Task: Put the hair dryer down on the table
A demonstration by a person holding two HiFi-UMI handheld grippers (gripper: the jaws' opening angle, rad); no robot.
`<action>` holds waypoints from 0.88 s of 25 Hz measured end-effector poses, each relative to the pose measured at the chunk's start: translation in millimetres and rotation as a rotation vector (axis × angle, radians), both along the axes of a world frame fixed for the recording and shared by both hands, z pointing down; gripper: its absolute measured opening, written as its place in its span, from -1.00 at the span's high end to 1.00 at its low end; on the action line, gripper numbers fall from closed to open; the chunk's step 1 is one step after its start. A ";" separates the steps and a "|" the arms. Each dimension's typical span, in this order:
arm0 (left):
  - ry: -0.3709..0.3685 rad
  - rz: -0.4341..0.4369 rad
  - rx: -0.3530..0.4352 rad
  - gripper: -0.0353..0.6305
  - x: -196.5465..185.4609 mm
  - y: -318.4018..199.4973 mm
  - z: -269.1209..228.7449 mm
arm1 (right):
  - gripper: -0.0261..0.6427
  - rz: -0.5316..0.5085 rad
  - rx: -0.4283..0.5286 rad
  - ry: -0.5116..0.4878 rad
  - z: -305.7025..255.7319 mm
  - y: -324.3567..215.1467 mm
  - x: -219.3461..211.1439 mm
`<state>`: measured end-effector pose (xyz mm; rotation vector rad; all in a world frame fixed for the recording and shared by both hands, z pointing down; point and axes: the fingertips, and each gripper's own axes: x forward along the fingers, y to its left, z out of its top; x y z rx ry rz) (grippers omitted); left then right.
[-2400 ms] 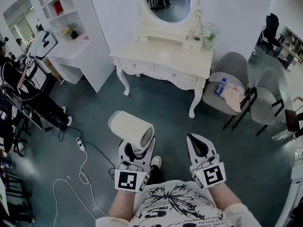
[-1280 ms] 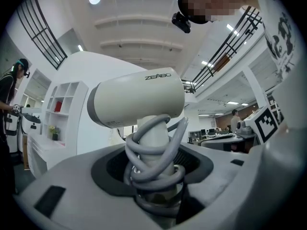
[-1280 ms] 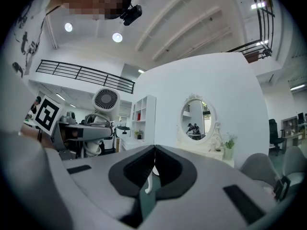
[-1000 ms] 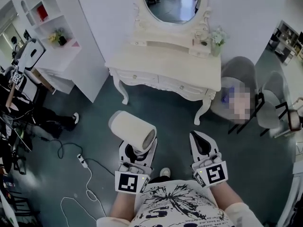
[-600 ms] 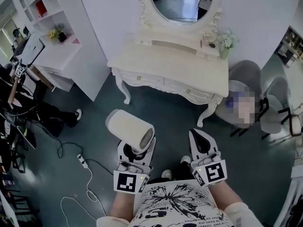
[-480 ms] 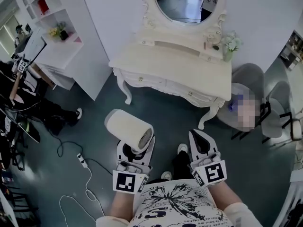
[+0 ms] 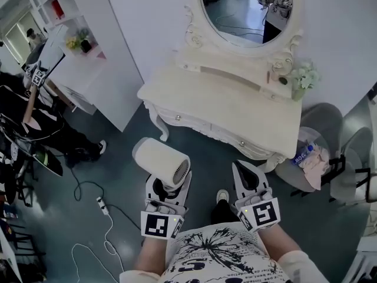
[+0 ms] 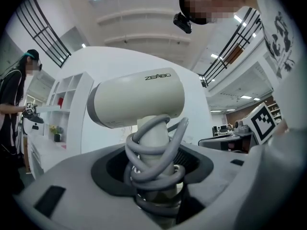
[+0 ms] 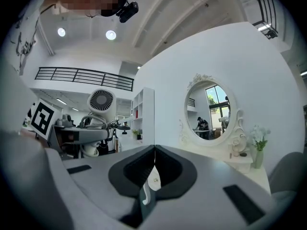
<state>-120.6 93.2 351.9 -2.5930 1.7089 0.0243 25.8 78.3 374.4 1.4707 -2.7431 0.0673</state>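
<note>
A cream hair dryer (image 7: pixel 161 161) stands upright in my left gripper (image 7: pixel 165 190), whose jaws are shut on its handle. In the left gripper view the dryer's barrel (image 8: pixel 139 98) lies sideways above the jaws, and a grey cord (image 8: pixel 152 157) is wound round the handle. My right gripper (image 7: pixel 248 179) is held beside it, shut and empty, its jaw tips meeting in the right gripper view (image 9: pixel 154 147). The white dressing table (image 7: pixel 224 102) with an oval mirror (image 7: pixel 246 10) stands ahead, across a strip of floor from both grippers.
A vase of flowers (image 7: pixel 301 80) and small items sit on the table's right end. Grey chairs (image 7: pixel 311 164) stand to the right, white shelving (image 7: pixel 82 46) to the left. A person (image 7: pixel 35 108) works at far left. A power strip with white cable (image 7: pixel 101 208) lies on the floor.
The dressing table has drawn nearer and shifted right in the head view as I step forward. Both grippers keep their hold and pose.
</note>
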 end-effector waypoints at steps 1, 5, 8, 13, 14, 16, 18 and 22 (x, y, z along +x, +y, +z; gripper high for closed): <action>0.000 -0.007 0.000 0.14 4.2 -15.7 -1.0 | 0.87 -0.006 0.001 0.000 -1.2 -16.1 4.5; -0.002 -0.025 0.012 0.14 25.5 -75.6 -6.7 | 0.87 -0.018 0.010 0.000 -6.0 -78.2 28.3; -0.001 -0.031 0.025 0.14 43.0 -113.2 -9.5 | 0.87 -0.020 0.021 0.001 -7.4 -117.0 46.8; -0.009 -0.014 0.021 0.14 69.5 -168.3 -6.7 | 0.87 -0.005 0.014 -0.004 -3.4 -169.3 72.6; -0.010 -0.005 0.017 0.14 72.8 -178.5 -5.7 | 0.87 0.002 0.012 -0.005 -2.5 -178.5 75.8; -0.012 0.012 0.010 0.14 76.8 -198.0 -2.7 | 0.87 0.014 0.007 -0.004 -0.4 -195.4 79.3; -0.016 0.028 0.002 0.14 78.8 -216.4 0.9 | 0.87 0.025 -0.001 0.001 3.1 -210.1 80.6; -0.014 0.071 -0.008 0.14 84.2 -255.0 7.1 | 0.87 0.072 -0.013 0.002 8.7 -239.5 87.3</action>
